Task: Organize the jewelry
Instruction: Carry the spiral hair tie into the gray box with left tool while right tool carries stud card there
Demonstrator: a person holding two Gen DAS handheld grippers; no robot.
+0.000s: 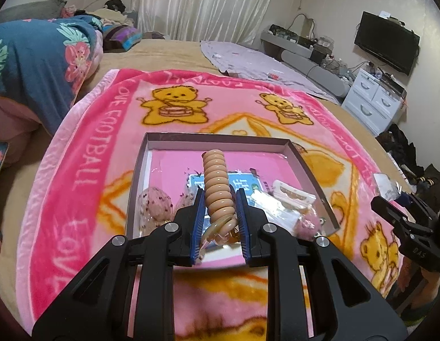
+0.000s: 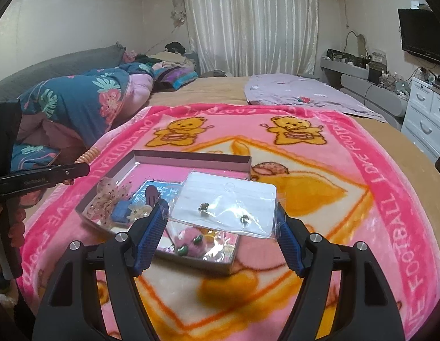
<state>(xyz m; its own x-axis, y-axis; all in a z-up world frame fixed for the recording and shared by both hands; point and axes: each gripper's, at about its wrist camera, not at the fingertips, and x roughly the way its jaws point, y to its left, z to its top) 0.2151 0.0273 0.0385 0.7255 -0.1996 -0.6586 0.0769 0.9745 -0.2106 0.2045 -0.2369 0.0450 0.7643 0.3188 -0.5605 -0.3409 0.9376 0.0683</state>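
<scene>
My left gripper (image 1: 218, 221) is shut on a beige spiral hair tie (image 1: 217, 183), which sticks up above the shallow box (image 1: 214, 138). My right gripper (image 2: 220, 224) is shut on a clear plastic bag holding a white earring card (image 2: 225, 203) with small dark studs, held above the box (image 2: 191, 155). The box lies on the pink bear blanket (image 1: 86, 153) and holds a speckled bow (image 1: 154, 201), a blue card (image 1: 197, 182), a pink pompom piece (image 2: 191, 243) and other small packets (image 1: 293, 196).
The blanket lies on a tan bed (image 2: 220, 88). A floral duvet (image 1: 35, 62) is piled at the left, a lilac cloth (image 1: 248, 59) lies farther back. White drawers (image 1: 373, 99) and a TV (image 1: 386, 41) stand at the right.
</scene>
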